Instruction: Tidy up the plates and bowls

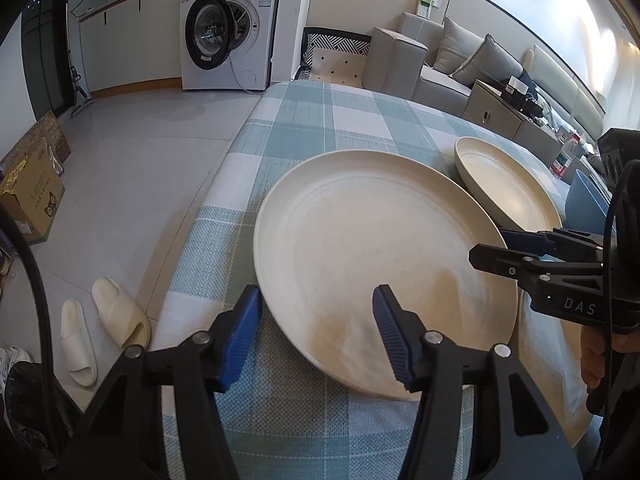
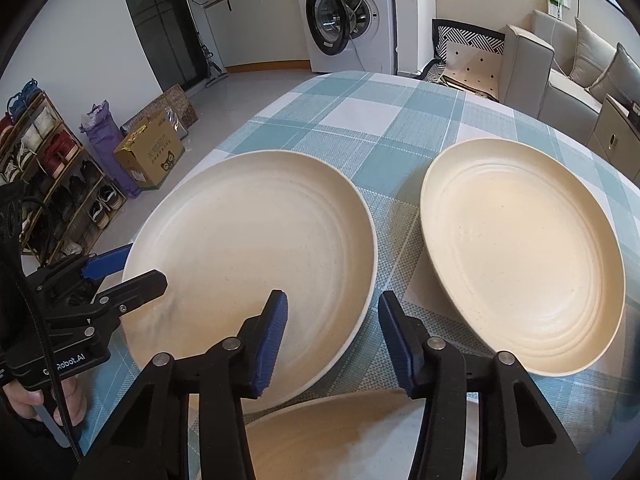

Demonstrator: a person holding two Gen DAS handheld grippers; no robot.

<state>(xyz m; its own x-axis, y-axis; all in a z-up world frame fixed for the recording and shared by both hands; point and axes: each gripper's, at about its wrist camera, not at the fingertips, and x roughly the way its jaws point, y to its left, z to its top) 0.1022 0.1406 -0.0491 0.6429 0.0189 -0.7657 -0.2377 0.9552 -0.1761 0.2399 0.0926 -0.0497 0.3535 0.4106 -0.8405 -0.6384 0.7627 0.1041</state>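
A large cream plate (image 1: 360, 248) (image 2: 248, 256) lies on the checked tablecloth (image 1: 304, 128). My left gripper (image 1: 316, 336) (image 2: 132, 270) straddles its near-left rim, one blue pad outside the plate and one above its inside, neither pressing. My right gripper (image 2: 334, 340) (image 1: 492, 248) straddles the opposite rim the same way, with its jaws apart. A second cream plate (image 2: 520, 252) (image 1: 508, 188) lies to the right. A third cream plate (image 2: 340, 440) sits close under the right gripper.
A blue bowl (image 1: 584, 196) stands beyond the second plate at the right. The table's left edge drops to a tiled floor with slippers (image 1: 120, 316) and a cardboard box (image 2: 152, 152). Washing machine (image 2: 348, 20) and sofa (image 1: 448, 60) stand behind.
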